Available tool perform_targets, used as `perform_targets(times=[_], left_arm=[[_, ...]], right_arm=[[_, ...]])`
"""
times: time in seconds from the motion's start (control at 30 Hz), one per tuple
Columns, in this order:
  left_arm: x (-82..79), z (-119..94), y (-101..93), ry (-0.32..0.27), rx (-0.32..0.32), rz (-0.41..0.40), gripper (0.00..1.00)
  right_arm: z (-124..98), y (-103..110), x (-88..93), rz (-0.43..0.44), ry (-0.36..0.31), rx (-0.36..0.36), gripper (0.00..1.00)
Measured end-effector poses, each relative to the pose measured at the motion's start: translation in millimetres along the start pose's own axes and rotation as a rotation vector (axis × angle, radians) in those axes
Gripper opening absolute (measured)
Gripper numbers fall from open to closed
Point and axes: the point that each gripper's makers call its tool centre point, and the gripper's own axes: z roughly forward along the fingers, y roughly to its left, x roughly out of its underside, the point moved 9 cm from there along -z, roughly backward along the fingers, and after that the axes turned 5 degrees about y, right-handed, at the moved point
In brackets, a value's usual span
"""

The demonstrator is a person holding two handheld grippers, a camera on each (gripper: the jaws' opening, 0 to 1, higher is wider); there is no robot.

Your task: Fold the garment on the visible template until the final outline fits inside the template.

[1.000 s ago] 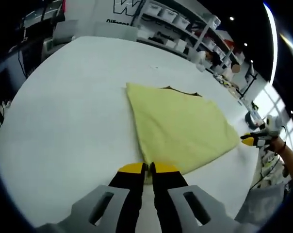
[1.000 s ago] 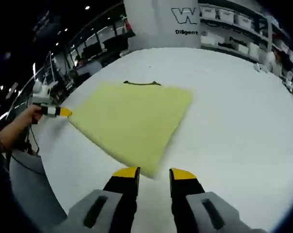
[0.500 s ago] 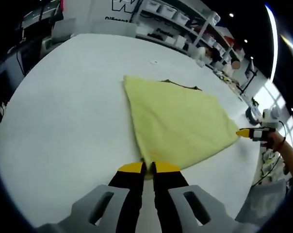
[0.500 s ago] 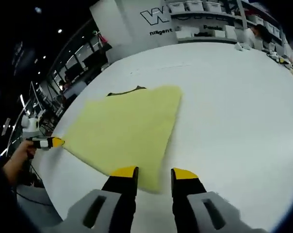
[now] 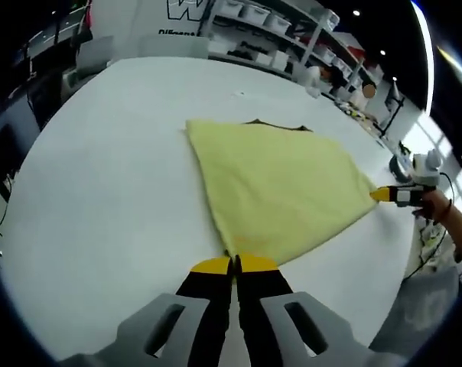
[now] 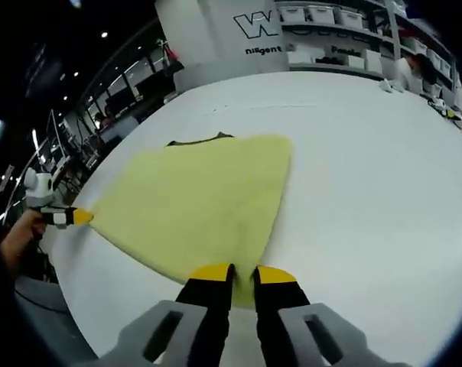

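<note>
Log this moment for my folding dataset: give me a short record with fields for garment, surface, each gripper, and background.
garment: yellow cloth, lying flat, dark edge showing at its far side
surface: white table
left gripper: shut on the cloth's near corner
right gripper: jaws nearly closed at the cloth's near corner; grip not certain
background: shelves with bins

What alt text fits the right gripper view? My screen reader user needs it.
The right gripper pinches the near corner of a yellow garment spread on a white table. At left, the left gripper holds the opposite corner.
</note>
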Motion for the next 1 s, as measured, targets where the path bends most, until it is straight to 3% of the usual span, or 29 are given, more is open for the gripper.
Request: perform_targets(times=[0.43, 0.63, 0.9, 1.0], left_arm=[[19.8, -17, 14.2, -0.005, -0.062, -0.046, 0.01], [25.0, -23, 15.4, 0.020, -0.084, -0.034, 0.01], [25.8, -24, 12.9, 0.023, -0.102, -0.002, 0.03], [24.5, -25, 13.9, 0.020, -0.122, -0.036, 0.06]], right_arm=[[-3, 19, 7.6, -0.060, 0.018, -0.029, 0.01], [-9, 23, 13.8, -0.098, 0.015, -0.038, 0.00], [-5, 21, 15.5, -0.074, 0.004, -0.036, 0.02], [-4, 20, 14.8, -0.053, 0.003, -0.024, 0.09]])
